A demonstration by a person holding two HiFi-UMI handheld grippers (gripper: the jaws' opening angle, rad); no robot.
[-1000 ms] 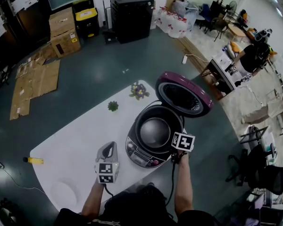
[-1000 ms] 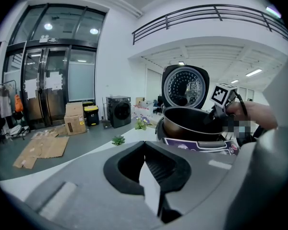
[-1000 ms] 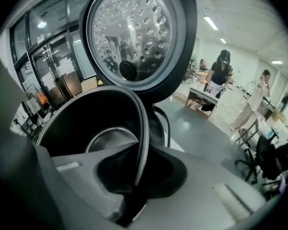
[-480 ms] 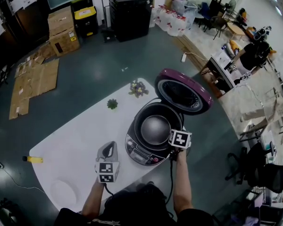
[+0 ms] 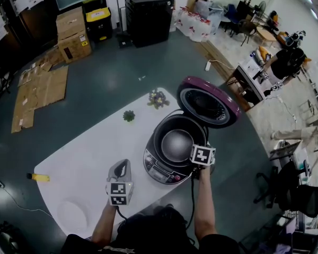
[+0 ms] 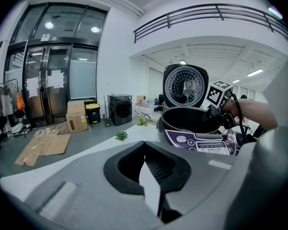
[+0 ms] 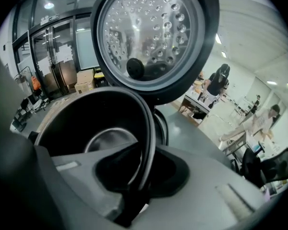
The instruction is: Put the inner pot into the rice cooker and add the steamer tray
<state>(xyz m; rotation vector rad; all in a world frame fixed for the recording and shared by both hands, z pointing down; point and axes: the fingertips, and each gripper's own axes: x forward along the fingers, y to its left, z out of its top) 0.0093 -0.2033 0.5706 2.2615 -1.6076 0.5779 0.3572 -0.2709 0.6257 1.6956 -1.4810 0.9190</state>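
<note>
The purple rice cooker point(image 5: 160, 172) stands on the white table point(image 5: 90, 157) with its lid point(image 5: 208, 107) raised. The dark inner pot point(image 5: 176, 142) sits inside it. My right gripper point(image 5: 195, 149) is at the pot's near right rim. In the right gripper view that rim point(image 7: 149, 128) runs between the jaws of my right gripper point(image 7: 140, 178). They have just been opening, and I see a dark gap on each side of the rim. My left gripper point(image 5: 124, 164) rests over the table left of the cooker, shut on nothing. A round white disc point(image 5: 71, 216) lies near the table's front left edge.
Two small plants point(image 5: 129, 115) point(image 5: 158, 98) stand on the table's far side. The left gripper view shows the cooker point(image 6: 201, 140) to the right of the left gripper point(image 6: 145, 145). A yellow object point(image 5: 38, 177) lies on the floor by the table's left end. Cardboard boxes point(image 5: 71, 33) stand beyond.
The right gripper's marker cube has shifted slightly up and in toward the pot. The left gripper has kept still.
</note>
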